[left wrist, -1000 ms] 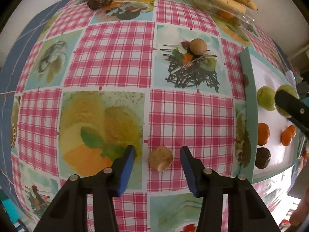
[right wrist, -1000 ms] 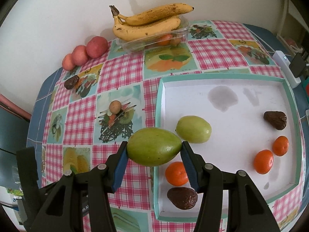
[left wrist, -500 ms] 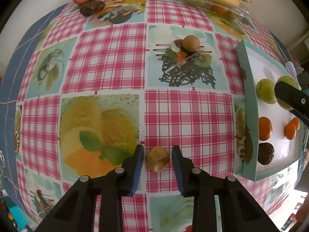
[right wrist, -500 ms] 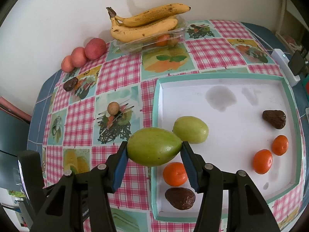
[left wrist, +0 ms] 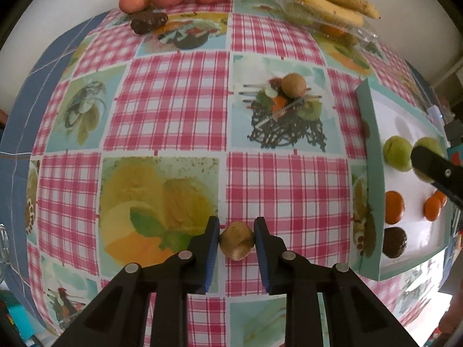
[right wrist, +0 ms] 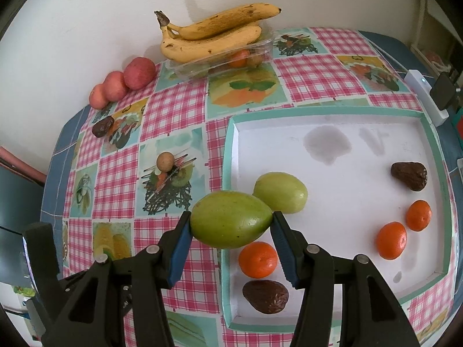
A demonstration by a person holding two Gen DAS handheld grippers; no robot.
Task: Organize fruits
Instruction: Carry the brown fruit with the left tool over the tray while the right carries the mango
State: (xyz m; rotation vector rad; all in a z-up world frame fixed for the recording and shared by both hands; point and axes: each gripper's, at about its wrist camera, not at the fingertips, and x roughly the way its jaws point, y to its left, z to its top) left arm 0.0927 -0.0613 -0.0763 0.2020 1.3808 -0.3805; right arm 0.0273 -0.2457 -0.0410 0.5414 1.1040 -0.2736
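Left tool (left wrist: 236,238) just clamped onto small brown fruit (left wrist: 236,240) on tabletop (left wrist: 173,101), left of tray (right wrist: 318,150). Right tool (right wrist: 231,225) grips green mango (right wrist: 231,223) over tray's left rim.

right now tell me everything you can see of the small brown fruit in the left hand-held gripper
The small brown fruit is roundish and tan, with a dull, slightly mottled skin and a faint crease across its face. It sits between the blue pads of the left hand-held gripper, whose jaws have just been closing and now press it on both sides. Below it lies the pink checked tablecloth; whether it still rests on the cloth cannot be told. Nothing else touches it.
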